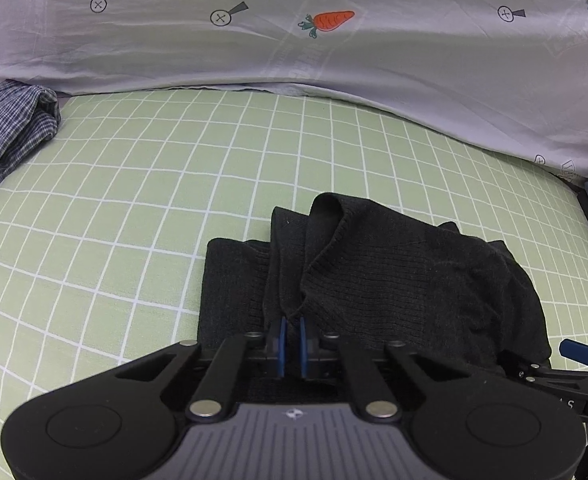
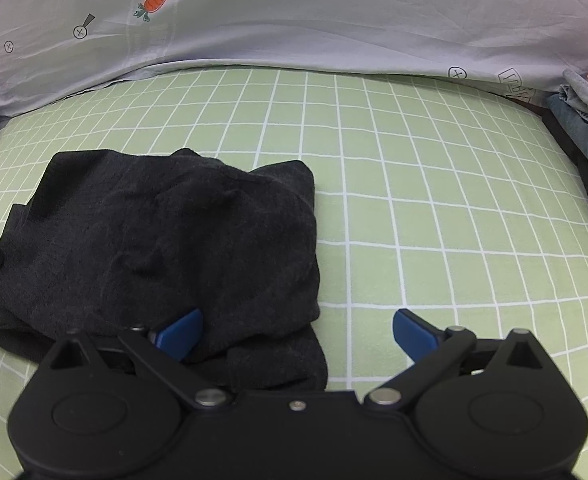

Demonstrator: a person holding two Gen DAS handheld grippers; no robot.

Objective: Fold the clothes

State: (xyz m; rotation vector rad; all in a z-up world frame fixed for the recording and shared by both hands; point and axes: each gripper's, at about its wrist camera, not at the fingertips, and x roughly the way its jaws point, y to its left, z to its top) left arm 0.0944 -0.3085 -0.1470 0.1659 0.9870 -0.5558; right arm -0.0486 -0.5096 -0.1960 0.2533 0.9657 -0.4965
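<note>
A black knit sweater (image 1: 393, 276) lies bunched and partly folded on the green checked bed sheet (image 1: 134, 208). My left gripper (image 1: 292, 336) is shut on a fold of the sweater's near edge, the blue fingers pinched close together. In the right wrist view the sweater (image 2: 166, 240) lies left of centre. My right gripper (image 2: 297, 332) is open wide at the sweater's near right corner; its left finger (image 2: 182, 330) rests against the fabric, its right finger (image 2: 411, 330) is over bare sheet. The right gripper's blue fingertip (image 1: 579, 352) shows at the right edge of the left wrist view.
A pale grey quilt with carrot prints (image 1: 333, 20) lies along the back of the bed. A blue plaid garment (image 1: 6, 136) sits at the far left. A stack of folded denim and grey clothes (image 2: 585, 136) sits at the right edge.
</note>
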